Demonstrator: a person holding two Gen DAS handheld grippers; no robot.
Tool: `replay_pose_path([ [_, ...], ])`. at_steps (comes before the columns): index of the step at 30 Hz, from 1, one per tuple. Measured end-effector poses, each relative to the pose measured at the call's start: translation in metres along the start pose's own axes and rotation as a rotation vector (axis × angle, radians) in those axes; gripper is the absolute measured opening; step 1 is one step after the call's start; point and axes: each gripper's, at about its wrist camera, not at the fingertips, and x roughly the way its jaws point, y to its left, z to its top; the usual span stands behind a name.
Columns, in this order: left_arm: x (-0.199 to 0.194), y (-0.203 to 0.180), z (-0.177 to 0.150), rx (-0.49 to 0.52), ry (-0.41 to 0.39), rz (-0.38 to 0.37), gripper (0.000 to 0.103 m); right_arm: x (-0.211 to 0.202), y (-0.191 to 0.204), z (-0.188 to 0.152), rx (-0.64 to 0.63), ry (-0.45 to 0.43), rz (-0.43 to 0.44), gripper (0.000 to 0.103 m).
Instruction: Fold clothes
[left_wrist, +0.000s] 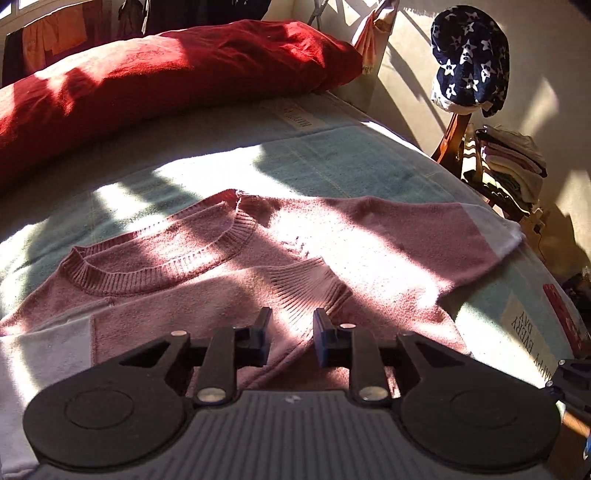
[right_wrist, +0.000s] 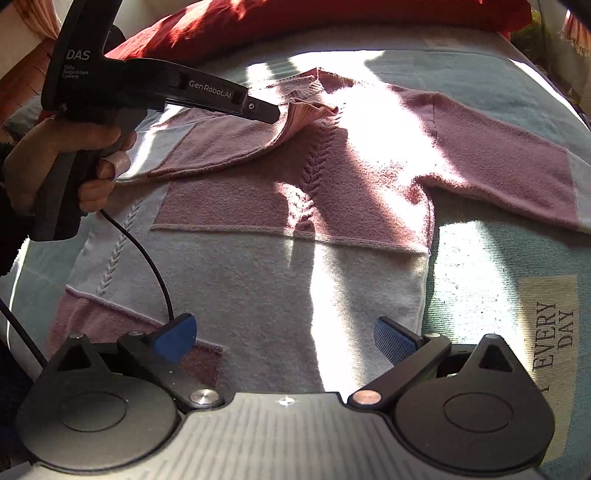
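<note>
A pink and white knit sweater (left_wrist: 369, 240) (right_wrist: 295, 266) lies front up on the bed. One sleeve is folded across its chest, and the other sleeve (right_wrist: 498, 166) stretches out flat to the right. My left gripper (left_wrist: 292, 325) (right_wrist: 271, 112) is shut on the ribbed cuff (left_wrist: 314, 284) (right_wrist: 310, 110) of the folded sleeve, near the collar (left_wrist: 159, 273). The cuff fans out ahead of the fingers and curls up slightly. My right gripper (right_wrist: 284, 336) hovers wide open over the white lower part of the sweater, near the hem, holding nothing.
A pale green bedspread (left_wrist: 332, 155) (right_wrist: 498, 258) covers the bed, with a red pillow (left_wrist: 166, 74) at its head. Beside the bed a wooden chair holds a stack of folded clothes (left_wrist: 513, 162) under a star-patterned garment (left_wrist: 469, 55). A hand (right_wrist: 55, 147) holds the left gripper; its cable (right_wrist: 147, 258) trails over the sweater.
</note>
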Motion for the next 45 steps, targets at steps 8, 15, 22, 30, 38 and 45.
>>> replay_pose_path([
  [8,-0.053,0.085,-0.085,-0.154,-0.012,0.073,0.039,0.025,0.046,0.036,-0.044,0.002,-0.012,0.103],
  [15,-0.045,0.134,-0.110,-0.327,-0.129,0.065,0.039,0.053,0.079,0.061,-0.144,0.037,-0.022,0.103],
  [22,-0.049,0.160,-0.136,-0.439,-0.144,0.117,0.041,0.063,0.086,0.068,-0.144,0.055,-0.025,0.103],
  [30,-0.062,0.174,-0.127,-0.497,-0.248,0.121,0.045,0.069,0.077,0.073,-0.055,0.040,0.000,0.103],
  [38,-0.052,0.184,-0.144,-0.530,-0.190,0.139,0.047,0.063,0.068,0.078,-0.033,0.002,-0.001,0.103],
  [45,-0.047,0.182,-0.138,-0.503,-0.165,0.143,0.051,0.073,0.032,0.107,0.108,-0.078,0.039,0.103],
])
